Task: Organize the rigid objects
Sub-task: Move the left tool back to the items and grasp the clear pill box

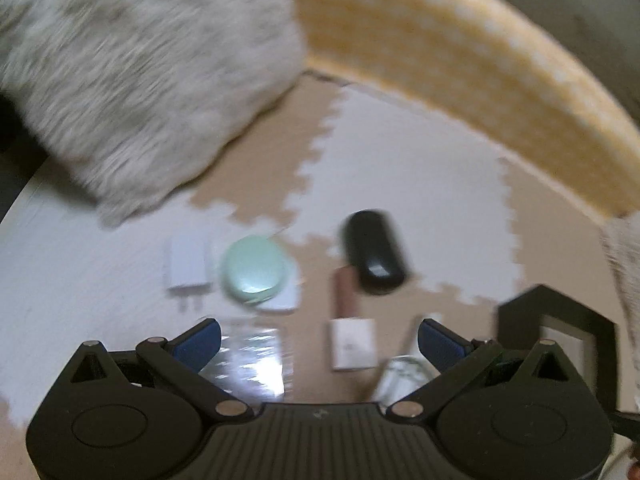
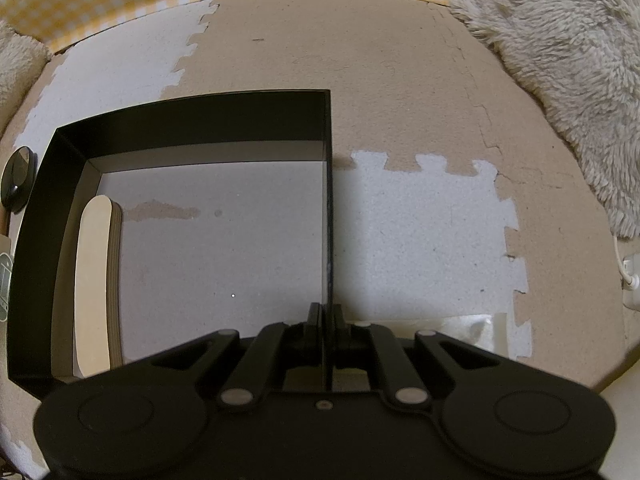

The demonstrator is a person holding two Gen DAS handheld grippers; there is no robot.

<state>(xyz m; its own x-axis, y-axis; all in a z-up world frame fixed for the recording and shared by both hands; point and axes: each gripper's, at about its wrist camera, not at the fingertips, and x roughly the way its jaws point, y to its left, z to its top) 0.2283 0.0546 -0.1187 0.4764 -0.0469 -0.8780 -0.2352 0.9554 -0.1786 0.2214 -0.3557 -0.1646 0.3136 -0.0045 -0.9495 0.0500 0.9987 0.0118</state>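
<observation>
Right gripper (image 2: 327,316): fingers clenched on the right wall of the black box (image 2: 192,120), which sits on the foam mat (image 2: 420,100). Wooden sticks (image 2: 94,284) lie inside at its left wall. Left gripper (image 1: 320,340): fingers released, above a mint case (image 1: 254,274), black case (image 1: 374,258) and charger (image 1: 186,266).

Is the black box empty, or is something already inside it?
Not empty. The black box holds one thing: a pale wooden stick lying flat along its left wall. The right tongs pinch its right wall.
</observation>
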